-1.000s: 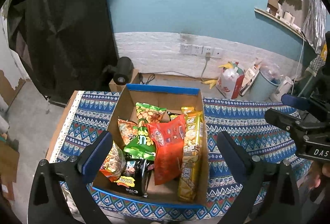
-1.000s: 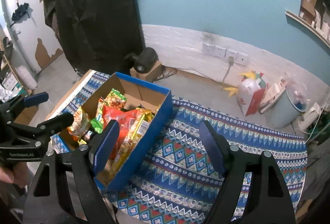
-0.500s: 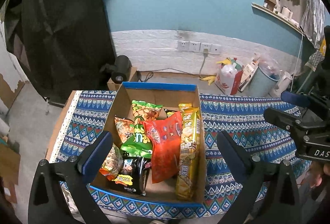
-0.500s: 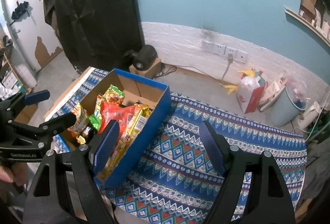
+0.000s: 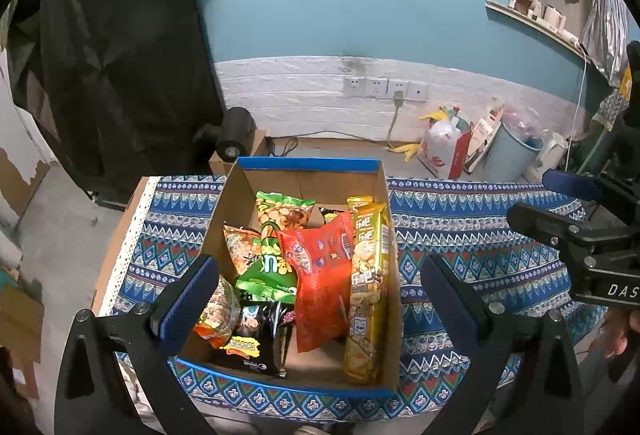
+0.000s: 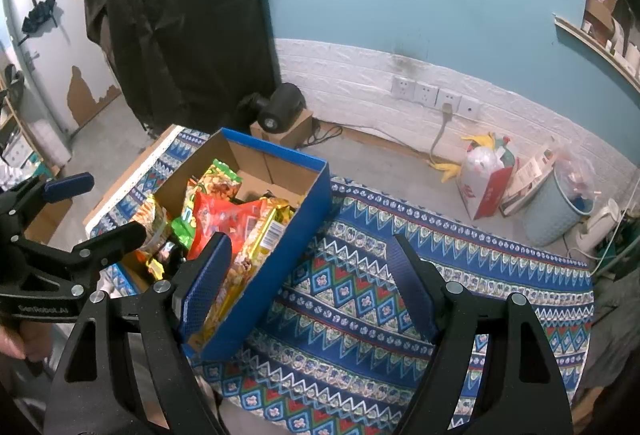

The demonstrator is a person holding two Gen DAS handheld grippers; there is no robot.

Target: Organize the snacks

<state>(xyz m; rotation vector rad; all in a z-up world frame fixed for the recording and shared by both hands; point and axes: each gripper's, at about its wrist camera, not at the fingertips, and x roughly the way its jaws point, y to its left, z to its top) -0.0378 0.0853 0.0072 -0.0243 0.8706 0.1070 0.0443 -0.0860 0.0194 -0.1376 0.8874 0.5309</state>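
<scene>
Tablecloth [image 5: 460, 231], blue with zigzag and diamond bands, covering the table; blue-sided cardboard box [image 5: 308, 167] standing on it toward the left end, long axis running away from the left wrist camera, open top, packed with snack packets; long yellow packet [image 5: 366, 287] lying lengthwise against the box's right wall, Chinese characters on it, not readable; red packet [image 5: 320, 279] just left of it, barcode up, round logo too small to read; green packet [image 5: 268, 271] left again, large "U" legible; peanut packet [image 5: 282, 213] upright behind; black packet [image 5: 254, 345] at the near wall; left gripper [image 5: 320, 303] spread wide above the box's near end, gripping nothing; right gripper [image 6: 308, 283] likewise wide apart, empty, over the cloth beside the box's right wall; "DAS" lettering on its body in the left view; "GenRobot.AI" on the left unit in the right view
</scene>
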